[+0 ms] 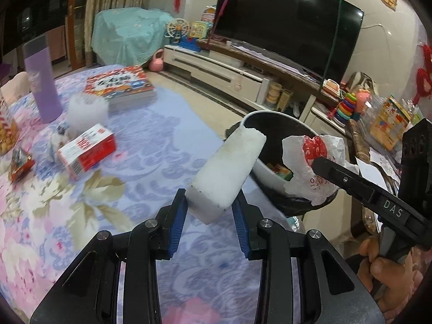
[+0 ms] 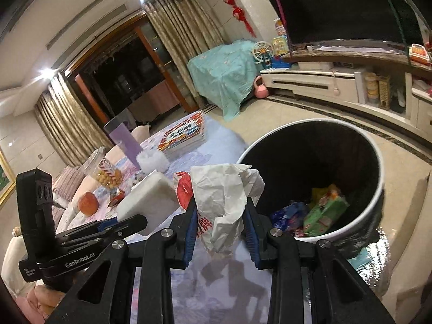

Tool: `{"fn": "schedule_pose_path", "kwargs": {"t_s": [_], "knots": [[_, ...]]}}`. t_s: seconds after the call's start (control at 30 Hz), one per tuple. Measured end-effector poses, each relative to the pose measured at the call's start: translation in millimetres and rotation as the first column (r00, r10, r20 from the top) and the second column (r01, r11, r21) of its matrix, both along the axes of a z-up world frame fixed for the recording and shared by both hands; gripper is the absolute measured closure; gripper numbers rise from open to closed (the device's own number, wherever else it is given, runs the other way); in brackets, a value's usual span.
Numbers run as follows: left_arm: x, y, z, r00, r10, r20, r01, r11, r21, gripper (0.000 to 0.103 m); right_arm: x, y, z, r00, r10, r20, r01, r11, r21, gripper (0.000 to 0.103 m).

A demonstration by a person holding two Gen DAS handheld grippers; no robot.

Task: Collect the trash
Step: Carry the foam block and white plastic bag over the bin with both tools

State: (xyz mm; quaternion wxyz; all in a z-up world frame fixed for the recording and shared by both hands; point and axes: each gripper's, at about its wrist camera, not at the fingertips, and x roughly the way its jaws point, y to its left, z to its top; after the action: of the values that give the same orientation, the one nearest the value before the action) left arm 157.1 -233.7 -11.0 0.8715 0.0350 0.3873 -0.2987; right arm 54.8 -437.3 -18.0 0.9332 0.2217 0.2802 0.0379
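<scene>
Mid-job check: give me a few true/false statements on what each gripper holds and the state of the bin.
1. The left gripper is shut on a white foam block. True.
2. The right gripper is open and holds nothing. False: it is shut on a crumpled paper wrapper.
3. The trash bin already holds colourful packaging. True.
4. The foam block is already inside the bin. False: it is in the left gripper's grasp, its far end near the rim.
5. A red and white box lies on the floral tablecloth. True.
</scene>
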Motion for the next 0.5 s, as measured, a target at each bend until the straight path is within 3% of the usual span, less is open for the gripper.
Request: {"fn": "schedule_pose_path", "kwargs": {"t_s": [0.5], "knots": [[3.5, -59.0, 12.1, 0.997, -0.078, 0.014, 0.078, 0.997, 0.012, 0.07, -5.5, -54.9, 0.3, 0.995, -0.093, -0.026, 0.092, 0.995, -0.023, 0.071]]}}
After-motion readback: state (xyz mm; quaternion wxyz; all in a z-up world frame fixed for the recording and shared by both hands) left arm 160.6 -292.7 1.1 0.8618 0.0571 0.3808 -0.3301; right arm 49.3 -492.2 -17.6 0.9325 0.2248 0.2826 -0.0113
